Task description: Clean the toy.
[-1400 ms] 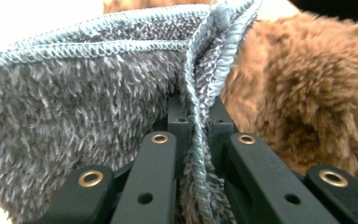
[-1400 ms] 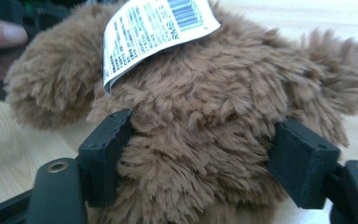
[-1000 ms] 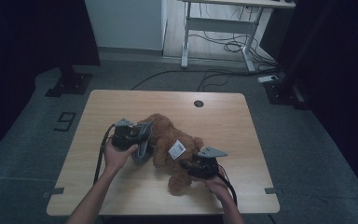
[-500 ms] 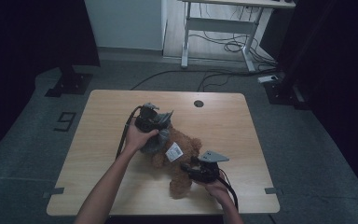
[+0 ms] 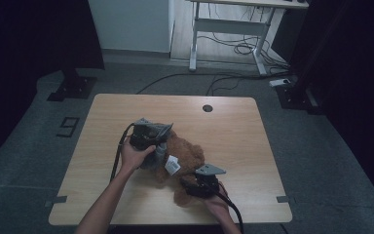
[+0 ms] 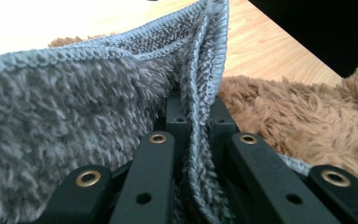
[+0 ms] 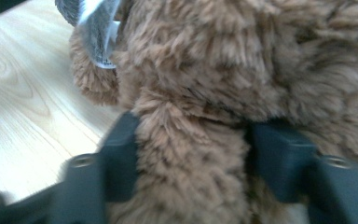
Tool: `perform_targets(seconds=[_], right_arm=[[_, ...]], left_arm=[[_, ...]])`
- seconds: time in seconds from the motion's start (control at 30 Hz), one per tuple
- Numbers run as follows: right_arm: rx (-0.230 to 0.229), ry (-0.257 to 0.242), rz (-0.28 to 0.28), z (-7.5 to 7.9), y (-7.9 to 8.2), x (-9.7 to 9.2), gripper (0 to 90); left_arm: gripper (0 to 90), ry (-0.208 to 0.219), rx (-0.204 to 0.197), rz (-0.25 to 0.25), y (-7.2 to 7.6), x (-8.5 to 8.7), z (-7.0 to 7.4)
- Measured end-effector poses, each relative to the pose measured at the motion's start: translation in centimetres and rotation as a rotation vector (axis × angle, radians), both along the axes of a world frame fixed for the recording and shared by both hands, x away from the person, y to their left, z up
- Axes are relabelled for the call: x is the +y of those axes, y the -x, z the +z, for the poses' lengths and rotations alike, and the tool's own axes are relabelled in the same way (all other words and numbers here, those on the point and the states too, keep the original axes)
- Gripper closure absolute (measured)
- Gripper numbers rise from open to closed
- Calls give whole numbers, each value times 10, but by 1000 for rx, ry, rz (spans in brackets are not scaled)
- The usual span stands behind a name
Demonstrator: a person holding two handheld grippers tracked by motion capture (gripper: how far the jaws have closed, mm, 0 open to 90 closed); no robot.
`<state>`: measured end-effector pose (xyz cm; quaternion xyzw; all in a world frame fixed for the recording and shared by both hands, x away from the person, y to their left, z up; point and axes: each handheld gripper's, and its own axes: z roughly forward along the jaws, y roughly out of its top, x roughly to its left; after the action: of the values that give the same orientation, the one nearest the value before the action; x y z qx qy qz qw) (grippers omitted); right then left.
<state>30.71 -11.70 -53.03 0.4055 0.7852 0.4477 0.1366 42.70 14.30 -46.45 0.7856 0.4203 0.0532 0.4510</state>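
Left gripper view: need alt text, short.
Two black jaws of the left gripper rise from the bottom, shut on a fold of fluffy grey cloth that spreads across the left. A brown plush toy lies at right on the light wooden table.

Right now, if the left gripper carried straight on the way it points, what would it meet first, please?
The left gripper, shut on the grey cloth, points toward the brown plush toy, so probably the toy, though depth is unclear.

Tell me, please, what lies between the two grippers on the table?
The brown plush toy with its white tag, seen in the high view, spans from the left gripper to the right gripper.
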Motion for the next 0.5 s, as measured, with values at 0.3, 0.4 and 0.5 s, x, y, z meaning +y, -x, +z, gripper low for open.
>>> perform_targets(seconds=[0.3, 0.4, 0.5], right_arm=[[25, 9, 33, 1, -18, -33, 672], [16, 1, 16, 0, -23, -44, 678], [0, -11, 29, 1, -24, -50, 679]], left_arm=[[827, 14, -6, -14, 23, 1, 10], [825, 1, -51, -66, 31, -20, 26], [824, -6, -80, -130, 33, -52, 42]])
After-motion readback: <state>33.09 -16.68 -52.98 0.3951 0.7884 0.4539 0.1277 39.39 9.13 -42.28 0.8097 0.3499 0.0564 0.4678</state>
